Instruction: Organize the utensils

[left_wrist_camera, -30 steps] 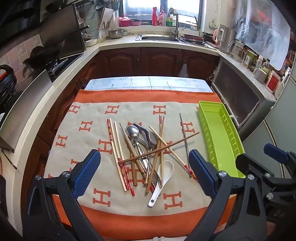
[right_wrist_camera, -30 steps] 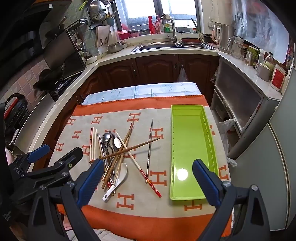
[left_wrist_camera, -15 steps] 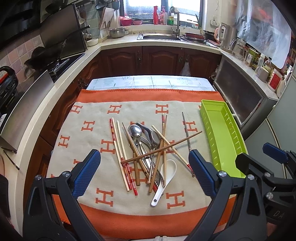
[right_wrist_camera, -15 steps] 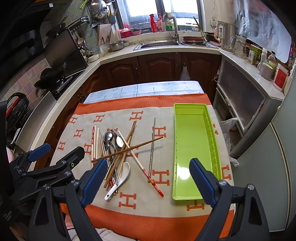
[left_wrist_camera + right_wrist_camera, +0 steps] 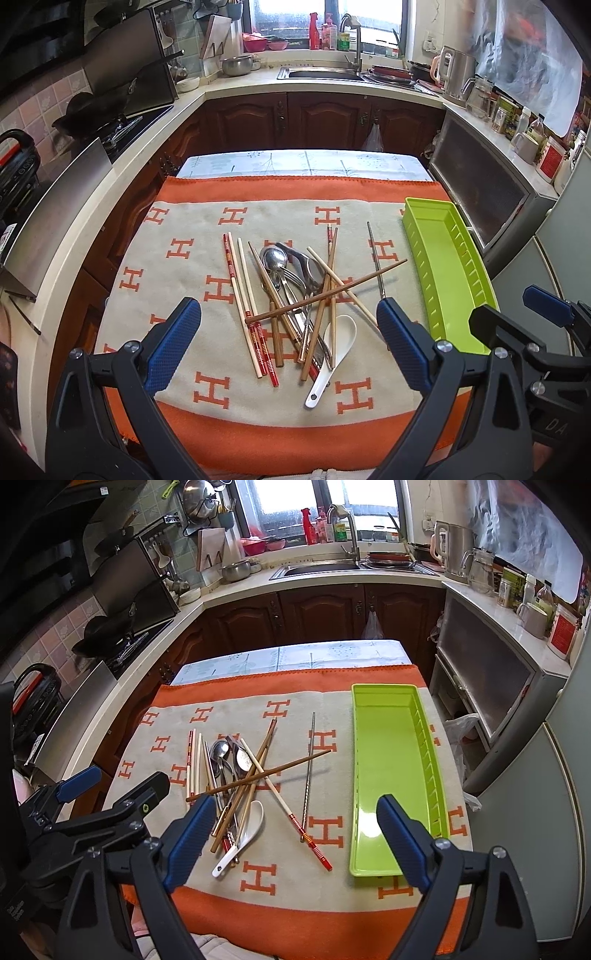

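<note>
Left gripper (image 5: pixel 288 332): your jaws are spread wide and hold nothing. Over the last second this view has drifted slightly, so the pile now sits a little higher and further ahead between the fingers. You are not committed to any piece yet.
Red-patterned chopsticks (image 5: pixel 245 295): leftmost in the heap, lying side by side on the blanket (image 5: pixel 177 280), clear of the tangle at their far ends.
Utensil pile (image 5: pixel 295 295): unmoved since a second ago. Metal spoons (image 5: pixel 275 258) lie underneath, and a dark wooden chopstick (image 5: pixel 327 291) lies crosswise on top. That one looks like the sensible first lift.
White ceramic spoon (image 5: pixel 332 347): at the near edge, handle toward you.
Metal chopstick (image 5: pixel 309 768): lies apart, between pile and tray.
Green tray (image 5: pixel 388 775): empty, at the right of the blanket, so sorting has not begun.
Right gripper (image 5: pixel 295 834): also fully spread, empty, hovering short of the tray's near end.
</note>
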Demonstrator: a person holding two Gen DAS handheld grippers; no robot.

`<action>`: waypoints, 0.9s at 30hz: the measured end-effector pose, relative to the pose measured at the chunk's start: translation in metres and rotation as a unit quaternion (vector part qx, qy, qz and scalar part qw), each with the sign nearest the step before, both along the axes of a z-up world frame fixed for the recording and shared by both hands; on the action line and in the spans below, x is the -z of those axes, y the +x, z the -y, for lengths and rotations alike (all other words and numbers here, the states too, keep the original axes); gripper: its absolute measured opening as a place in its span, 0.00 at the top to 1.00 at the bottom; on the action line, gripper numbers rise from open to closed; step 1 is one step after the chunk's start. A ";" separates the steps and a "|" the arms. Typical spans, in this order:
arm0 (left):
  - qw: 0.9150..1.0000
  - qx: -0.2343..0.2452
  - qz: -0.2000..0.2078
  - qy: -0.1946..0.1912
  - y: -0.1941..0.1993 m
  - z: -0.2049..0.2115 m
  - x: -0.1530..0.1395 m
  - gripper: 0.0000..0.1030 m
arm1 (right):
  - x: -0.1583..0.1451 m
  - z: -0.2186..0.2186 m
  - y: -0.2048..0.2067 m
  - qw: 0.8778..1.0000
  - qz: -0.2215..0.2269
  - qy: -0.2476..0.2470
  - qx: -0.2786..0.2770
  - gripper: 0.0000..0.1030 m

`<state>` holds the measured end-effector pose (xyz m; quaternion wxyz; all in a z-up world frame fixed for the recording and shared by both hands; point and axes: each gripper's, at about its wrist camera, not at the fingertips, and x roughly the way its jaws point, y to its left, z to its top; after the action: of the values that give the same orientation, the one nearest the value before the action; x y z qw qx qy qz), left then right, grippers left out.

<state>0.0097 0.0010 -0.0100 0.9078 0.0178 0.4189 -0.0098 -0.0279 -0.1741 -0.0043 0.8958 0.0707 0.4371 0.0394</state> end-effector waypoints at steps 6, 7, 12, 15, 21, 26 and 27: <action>1.000 0.001 0.000 0.000 0.000 0.000 0.000 0.08 | 0.001 -0.001 0.000 1.000 0.000 0.001 0.000 0.14; 1.000 0.001 0.000 0.000 0.000 -0.001 0.000 0.08 | 0.001 -0.001 -0.001 1.000 -0.001 0.002 0.000 0.14; 1.000 0.001 0.000 0.000 0.000 -0.001 0.000 0.08 | 0.001 -0.002 -0.001 1.000 -0.001 0.002 0.001 0.14; 1.000 0.000 0.002 0.003 -0.002 -0.002 0.000 0.08 | 0.002 -0.003 -0.001 1.000 -0.001 0.004 0.001 0.14; 1.000 0.000 0.003 0.004 -0.004 -0.003 -0.001 0.08 | 0.002 -0.002 -0.002 1.000 0.000 0.004 0.000 0.14; 1.000 0.000 0.003 0.003 -0.005 -0.004 -0.002 0.08 | 0.003 -0.002 -0.001 1.000 -0.001 0.005 0.000 0.15; 1.000 0.000 0.003 0.003 -0.004 -0.002 -0.001 0.08 | 0.003 -0.003 -0.001 1.000 -0.002 0.005 0.000 0.16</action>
<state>0.0055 0.0035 -0.0088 0.9089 0.0208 0.4165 -0.0087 -0.0294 -0.1711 -0.0072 0.8947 0.0758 0.4382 0.0414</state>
